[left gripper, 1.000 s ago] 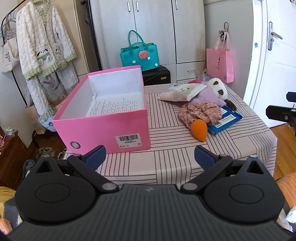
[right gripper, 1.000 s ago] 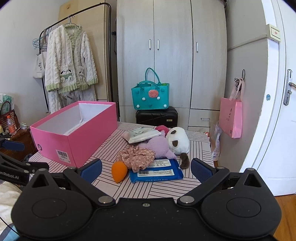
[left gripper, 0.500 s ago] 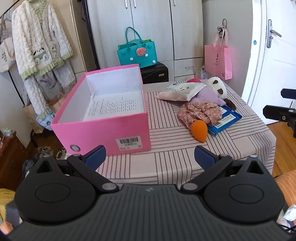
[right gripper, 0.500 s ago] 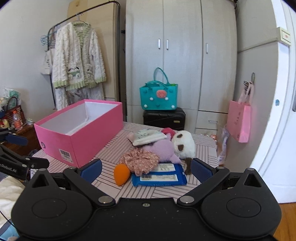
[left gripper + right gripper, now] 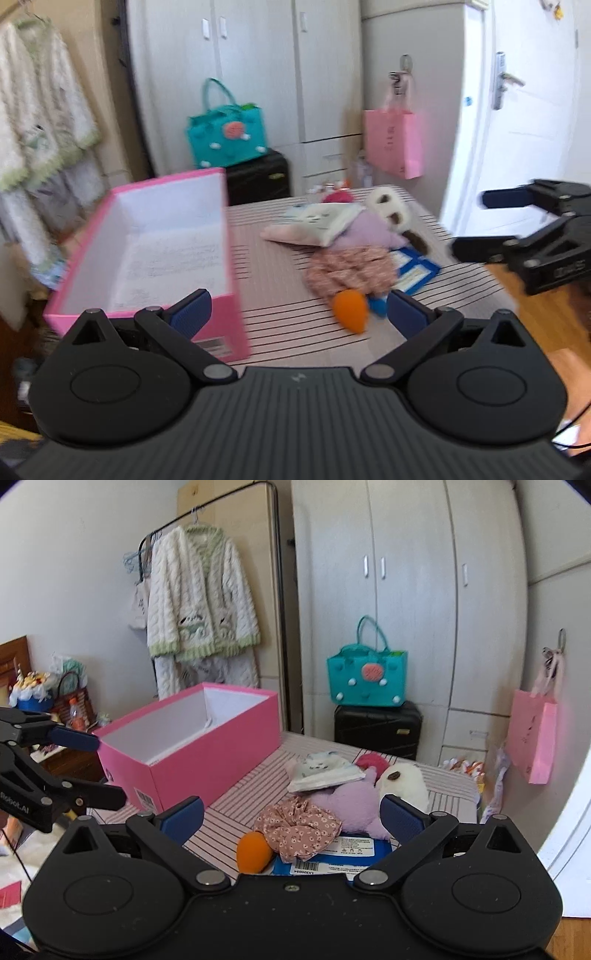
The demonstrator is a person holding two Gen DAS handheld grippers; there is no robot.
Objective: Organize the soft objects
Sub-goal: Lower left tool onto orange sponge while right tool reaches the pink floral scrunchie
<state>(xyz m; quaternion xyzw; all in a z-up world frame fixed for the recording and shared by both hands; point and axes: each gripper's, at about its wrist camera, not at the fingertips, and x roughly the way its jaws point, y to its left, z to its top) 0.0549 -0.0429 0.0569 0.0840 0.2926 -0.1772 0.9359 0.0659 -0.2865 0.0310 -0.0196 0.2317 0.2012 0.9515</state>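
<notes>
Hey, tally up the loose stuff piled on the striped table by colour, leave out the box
Orange: 1, sponge
Floral pink: 1, scrunchie
Blue: 1, wipes pack
Purple and white: 1, plush toy
White: 1, pouch
Red: 1, item, mostly hidden
Total: 6

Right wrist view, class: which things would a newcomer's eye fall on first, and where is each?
The open bright pink cardboard box stands on the left of the striped table, with only white paper lining visible inside. Right of it lies a heap of soft things: an orange teardrop sponge nearest, touching a floral pink fabric scrunchie, with a lilac and white plush toy behind. Both open grippers, left and right, hold nothing.
</notes>
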